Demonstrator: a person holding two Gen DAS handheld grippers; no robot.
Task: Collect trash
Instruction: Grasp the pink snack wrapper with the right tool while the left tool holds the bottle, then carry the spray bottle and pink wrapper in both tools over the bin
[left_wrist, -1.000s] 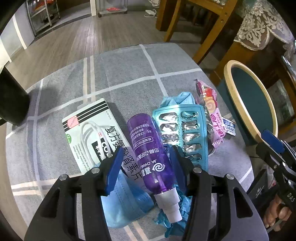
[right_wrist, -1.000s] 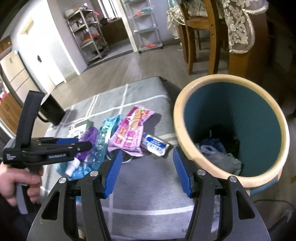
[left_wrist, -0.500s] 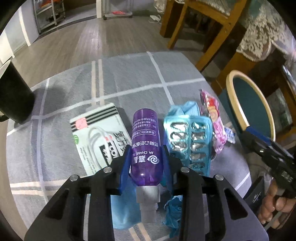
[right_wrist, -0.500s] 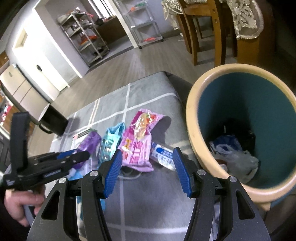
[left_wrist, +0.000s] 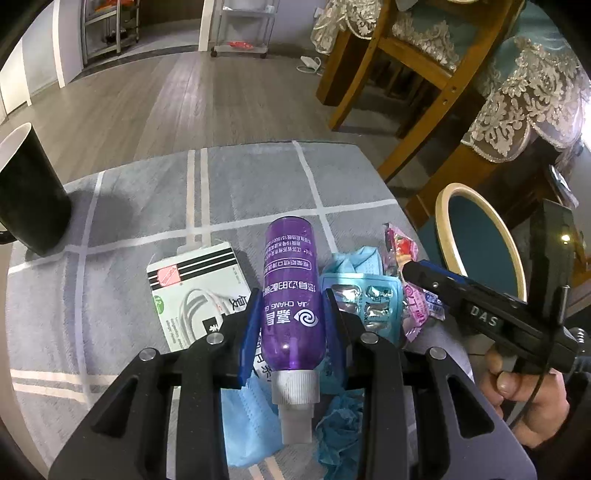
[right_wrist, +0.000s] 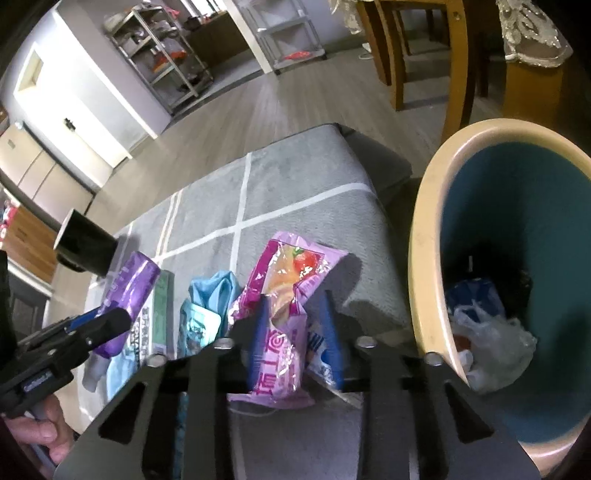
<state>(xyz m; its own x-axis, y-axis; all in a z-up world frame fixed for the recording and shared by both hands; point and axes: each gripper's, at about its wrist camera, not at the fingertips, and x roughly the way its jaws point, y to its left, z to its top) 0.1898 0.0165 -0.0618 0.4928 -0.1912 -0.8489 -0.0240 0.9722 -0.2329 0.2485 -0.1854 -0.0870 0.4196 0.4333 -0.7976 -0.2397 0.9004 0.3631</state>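
Purple bottle (left_wrist: 290, 295) now clamped, right gripper (right_wrist: 295, 325) closing round pink wrapper (right_wrist: 284, 295)

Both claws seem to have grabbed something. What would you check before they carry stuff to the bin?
1. Left gripper pads clamp the purple bottle: ok.
2. Right gripper, jaws just closing, around the pink wrapper: ok; firmness of grip: cannot tell.
3. Small white-and-blue packet caught along with the wrapper: cannot tell.
4. Bin mouth open, room above the trash inside: ok.
5. Bottle cap on: ok.
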